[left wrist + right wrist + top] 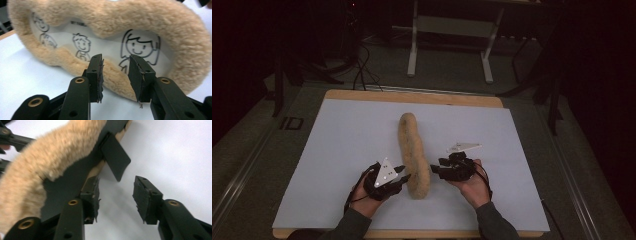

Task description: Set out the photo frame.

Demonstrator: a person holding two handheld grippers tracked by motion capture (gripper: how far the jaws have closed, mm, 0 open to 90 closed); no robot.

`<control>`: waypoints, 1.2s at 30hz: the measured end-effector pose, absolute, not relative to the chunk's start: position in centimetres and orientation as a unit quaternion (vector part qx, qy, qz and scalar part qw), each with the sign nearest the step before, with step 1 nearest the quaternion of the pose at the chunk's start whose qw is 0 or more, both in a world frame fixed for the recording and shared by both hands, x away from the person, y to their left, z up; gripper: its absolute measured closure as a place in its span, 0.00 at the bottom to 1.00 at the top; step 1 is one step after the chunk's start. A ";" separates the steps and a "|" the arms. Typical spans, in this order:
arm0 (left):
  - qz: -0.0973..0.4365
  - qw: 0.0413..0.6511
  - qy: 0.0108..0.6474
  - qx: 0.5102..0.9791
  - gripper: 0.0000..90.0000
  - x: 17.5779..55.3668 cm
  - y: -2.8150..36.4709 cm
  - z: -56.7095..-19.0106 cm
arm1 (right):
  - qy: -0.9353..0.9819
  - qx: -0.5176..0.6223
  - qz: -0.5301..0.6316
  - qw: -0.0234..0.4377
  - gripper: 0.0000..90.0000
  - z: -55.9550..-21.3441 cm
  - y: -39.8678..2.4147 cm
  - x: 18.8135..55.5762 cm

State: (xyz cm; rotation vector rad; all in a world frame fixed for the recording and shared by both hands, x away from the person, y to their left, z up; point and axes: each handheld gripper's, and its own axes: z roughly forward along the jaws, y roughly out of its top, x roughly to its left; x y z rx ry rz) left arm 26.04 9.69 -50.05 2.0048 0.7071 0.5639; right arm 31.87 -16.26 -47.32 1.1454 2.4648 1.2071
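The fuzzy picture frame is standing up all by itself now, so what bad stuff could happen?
1. The fuzzy picture frame stands on its edge on the white table, propped by a thin dark stand flap at the back. It may tip over.
2. The left claw and right claw are both open and sit very close on either side. A small bump while pulling away could knock it down.

Plush frame (413, 152) upright on the table (337, 135), between left gripper (403, 177) and right gripper (435, 169).
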 end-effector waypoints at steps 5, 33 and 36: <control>0.230 0.451 0.296 0.810 0.69 26.2 10.0 -50.0 | 0.812 0.394 0.422 0.086 0.57 -46.3 -16.7 31.6; 0.244 0.456 0.333 0.789 0.68 26.8 12.3 -49.4 | 0.796 0.379 0.468 0.050 0.36 -44.5 -13.4 30.3; 0.244 0.457 0.335 0.787 0.68 26.8 12.4 -49.4 | 0.807 0.374 0.454 0.047 0.35 -44.9 -12.5 30.2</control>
